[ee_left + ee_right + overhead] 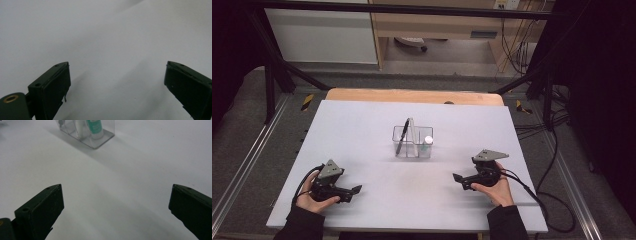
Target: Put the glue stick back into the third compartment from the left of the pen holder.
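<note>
A clear plastic organiser box (412, 141) stands in the middle of the white table (362, 120). A black pen (402, 134) leans in its left compartment and a small white bottle (428, 145) stands in its right one. In the right gripper view the box (100, 141) sits at the top, with the bottle's teal label (94, 127) visible. My left gripper (357, 190) rests near the front left, open, with only bare table between its jaws (117, 85). My right gripper (457, 179) lies at the front right, open and holding nothing (116, 207).
A wooden board (412, 96) runs along the table's far edge. Black frame bars (277, 60) and cables (542, 130) flank the table. A desk and a white cabinet stand behind it.
</note>
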`<state>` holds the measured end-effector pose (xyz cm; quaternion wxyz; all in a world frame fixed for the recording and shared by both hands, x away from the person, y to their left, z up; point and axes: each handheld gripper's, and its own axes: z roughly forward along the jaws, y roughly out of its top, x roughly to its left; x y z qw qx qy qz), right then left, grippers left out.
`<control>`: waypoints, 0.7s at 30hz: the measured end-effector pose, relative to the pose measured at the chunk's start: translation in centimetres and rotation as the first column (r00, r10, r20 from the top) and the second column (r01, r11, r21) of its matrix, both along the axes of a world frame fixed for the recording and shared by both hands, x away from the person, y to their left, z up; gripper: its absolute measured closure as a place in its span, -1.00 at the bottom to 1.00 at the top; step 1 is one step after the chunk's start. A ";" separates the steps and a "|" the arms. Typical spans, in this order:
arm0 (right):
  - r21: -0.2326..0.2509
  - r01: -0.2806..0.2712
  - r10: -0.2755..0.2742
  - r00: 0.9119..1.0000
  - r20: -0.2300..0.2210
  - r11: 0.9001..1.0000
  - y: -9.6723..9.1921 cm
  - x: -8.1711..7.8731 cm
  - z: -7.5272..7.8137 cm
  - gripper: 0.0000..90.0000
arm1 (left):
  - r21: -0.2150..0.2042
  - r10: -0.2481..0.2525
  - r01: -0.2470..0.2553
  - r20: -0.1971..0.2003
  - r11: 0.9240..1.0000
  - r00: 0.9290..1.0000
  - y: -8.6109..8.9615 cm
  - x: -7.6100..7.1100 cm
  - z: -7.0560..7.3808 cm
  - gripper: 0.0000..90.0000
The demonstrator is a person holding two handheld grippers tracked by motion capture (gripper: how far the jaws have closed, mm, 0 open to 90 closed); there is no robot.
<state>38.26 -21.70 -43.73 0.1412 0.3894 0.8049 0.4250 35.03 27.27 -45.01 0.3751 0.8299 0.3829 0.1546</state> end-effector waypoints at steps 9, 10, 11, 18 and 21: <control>-0.018 0.007 -0.008 1.000 -0.015 1.000 -2.8 -1.2 -1.2 -0.99 | 0.000 -0.007 0.007 0.007 1.000 1.000 -0.1 -0.1 0.0 -0.86; -0.018 0.002 -0.002 1.000 -0.013 1.000 -3.0 -1.2 -1.3 -0.99 | 0.001 -0.009 0.009 0.009 1.000 1.000 -0.1 -0.1 0.1 -0.86; -0.023 0.002 -0.002 1.000 0.004 1.000 -3.4 -1.4 -1.4 -0.99 | 0.001 -0.010 0.010 0.009 1.000 1.000 -0.1 -0.1 0.1 -0.86; -0.035 0.001 -0.001 1.000 -0.016 0.999 -4.3 -1.7 -2.0 -0.99 | 0.001 -0.009 0.009 0.007 1.000 1.000 -0.1 -0.1 0.0 -0.86; -0.032 -0.015 0.014 1.000 -0.017 0.999 -4.2 -1.7 -2.0 -0.99 | 0.003 -0.009 0.008 0.006 1.000 1.000 -0.2 0.0 0.0 -0.86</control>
